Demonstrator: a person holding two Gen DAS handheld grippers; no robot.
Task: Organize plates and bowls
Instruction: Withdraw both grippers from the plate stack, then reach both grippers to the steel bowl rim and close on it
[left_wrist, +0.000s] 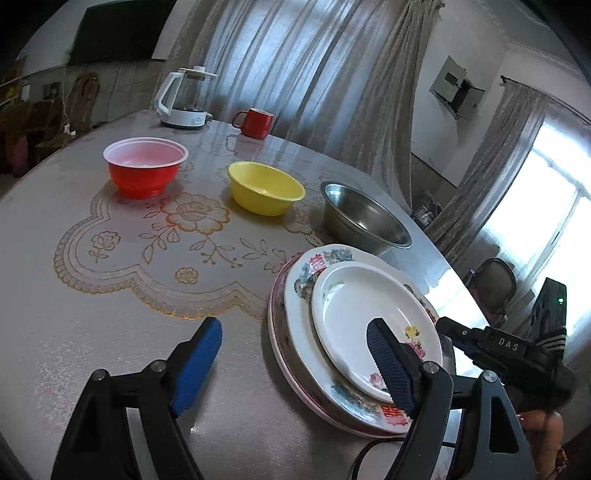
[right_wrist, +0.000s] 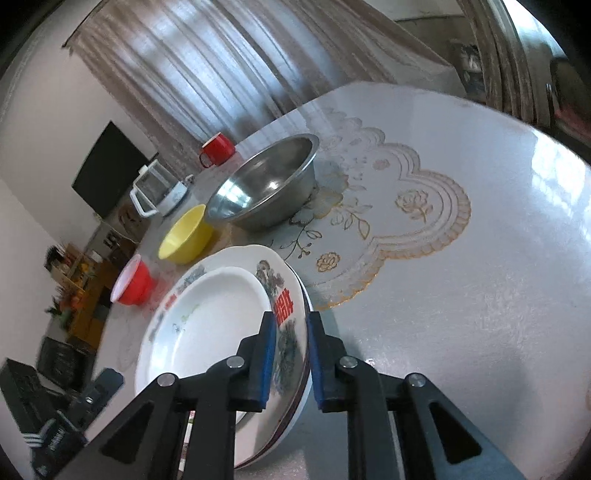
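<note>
While the left gripper (left_wrist: 295, 354) hangs wide open over the small white plate (left_wrist: 369, 314), the right gripper (right_wrist: 291, 354) is clamped on the rim of the plate stack (right_wrist: 291, 332) at the table (right_wrist: 461, 295) edge. Further back sit the steel bowl (left_wrist: 364, 218), yellow bowl (left_wrist: 264, 188) and red bowl (left_wrist: 144, 166), well apart in a row.

- The bottom plate (left_wrist: 276, 332) shows only a thin rim beneath the plates stacked on it.
- The small white plate's (left_wrist: 354, 314) near edge is hidden behind a blue-padded finger of the left gripper (left_wrist: 295, 365).
- The right gripper (right_wrist: 291, 358) hides the patterned plate's (right_wrist: 286, 314) near rim.
- The shelf items (right_wrist: 70, 280) are too small and blurred to tell.
</note>
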